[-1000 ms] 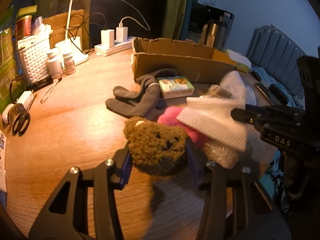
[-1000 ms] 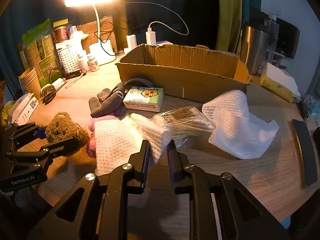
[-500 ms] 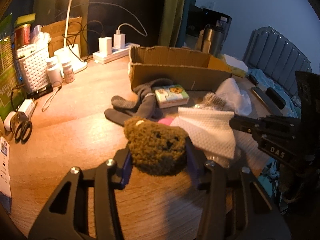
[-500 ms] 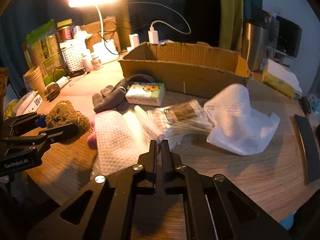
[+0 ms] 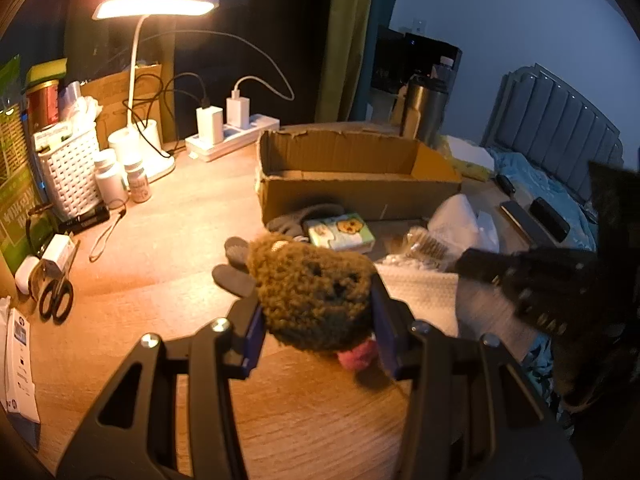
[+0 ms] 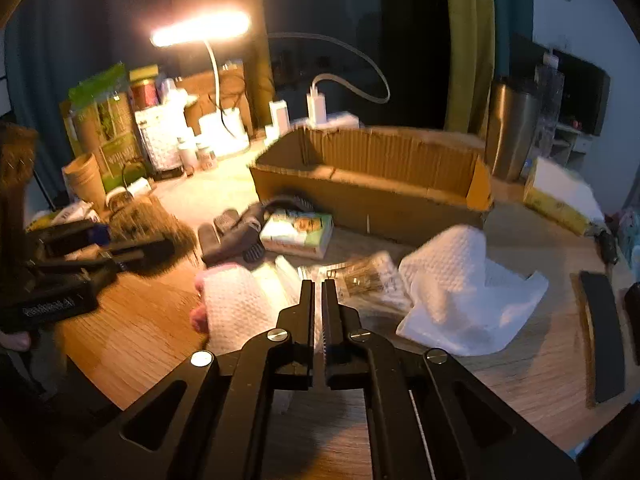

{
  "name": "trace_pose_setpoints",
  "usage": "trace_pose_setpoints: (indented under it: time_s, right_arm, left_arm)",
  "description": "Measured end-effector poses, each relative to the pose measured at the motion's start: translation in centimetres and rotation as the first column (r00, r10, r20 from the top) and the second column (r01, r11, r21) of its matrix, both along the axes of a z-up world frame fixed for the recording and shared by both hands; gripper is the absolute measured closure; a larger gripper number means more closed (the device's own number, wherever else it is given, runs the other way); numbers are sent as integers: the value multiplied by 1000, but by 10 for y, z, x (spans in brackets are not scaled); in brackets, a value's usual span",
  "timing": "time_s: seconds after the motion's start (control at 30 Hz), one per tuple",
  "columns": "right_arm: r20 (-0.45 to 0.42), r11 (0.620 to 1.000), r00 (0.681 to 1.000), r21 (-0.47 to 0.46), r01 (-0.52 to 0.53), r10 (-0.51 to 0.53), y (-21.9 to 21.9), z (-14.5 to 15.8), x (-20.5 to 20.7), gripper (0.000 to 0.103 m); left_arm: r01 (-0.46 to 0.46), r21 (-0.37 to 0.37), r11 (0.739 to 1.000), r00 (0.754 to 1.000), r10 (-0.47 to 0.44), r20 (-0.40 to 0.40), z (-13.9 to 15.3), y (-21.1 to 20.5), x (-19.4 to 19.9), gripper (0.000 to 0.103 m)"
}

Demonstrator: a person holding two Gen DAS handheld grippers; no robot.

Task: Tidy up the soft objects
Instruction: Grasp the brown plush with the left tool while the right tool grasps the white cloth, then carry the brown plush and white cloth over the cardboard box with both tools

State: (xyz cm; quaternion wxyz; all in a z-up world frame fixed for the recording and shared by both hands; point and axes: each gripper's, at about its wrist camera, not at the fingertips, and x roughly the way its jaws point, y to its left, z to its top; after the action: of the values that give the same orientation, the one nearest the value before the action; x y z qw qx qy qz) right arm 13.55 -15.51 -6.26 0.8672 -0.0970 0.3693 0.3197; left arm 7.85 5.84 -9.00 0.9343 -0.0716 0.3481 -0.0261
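Observation:
My left gripper (image 5: pixel 318 326) is shut on a brown plush toy (image 5: pixel 312 292) and holds it above the wooden table; it shows blurred in the right wrist view (image 6: pixel 148 236). My right gripper (image 6: pixel 319 286) is shut, its jaws nearly touching, over a white cloth (image 6: pixel 244 308) that lies flat on a pink soft item (image 6: pixel 198 316). I cannot tell whether it pinches the cloth's edge. An open cardboard box (image 6: pixel 372 184) stands behind. Grey gloves (image 6: pixel 236 232), a tissue pack (image 6: pixel 298 230), a plastic-wrapped bundle (image 6: pixel 368 276) and a second white cloth (image 6: pixel 460 292) lie in front of it.
A desk lamp (image 5: pixel 156 4), white basket (image 5: pixel 70 168), pill bottles (image 5: pixel 120 178), power strip (image 5: pixel 232 138) and scissors (image 5: pixel 56 300) crowd the left. A steel tumbler (image 6: pixel 510 132) stands right of the box. Dark flat items (image 6: pixel 600 332) lie at the table's right edge.
My left gripper has lifted the plush toy higher. My right gripper has closed from holding up the white cloth, and the cloth now lies flat on the table over the pink item.

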Motion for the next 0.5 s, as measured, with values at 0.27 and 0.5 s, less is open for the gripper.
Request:
trace_pose_setpoints:
  time_s: [0.27,0.5]
  right_arm:
    - [-61,1000,998,-25,-18,17,7,-24,5,70]
    - [-29,996,997,-54,-70,69,15,-21,-5,99]
  left_arm:
    - [-10,-1,1000,1000,10,-12,-1,3,4,56]
    - [4,-4,1000,1000,-4,2,4,2,7,56]
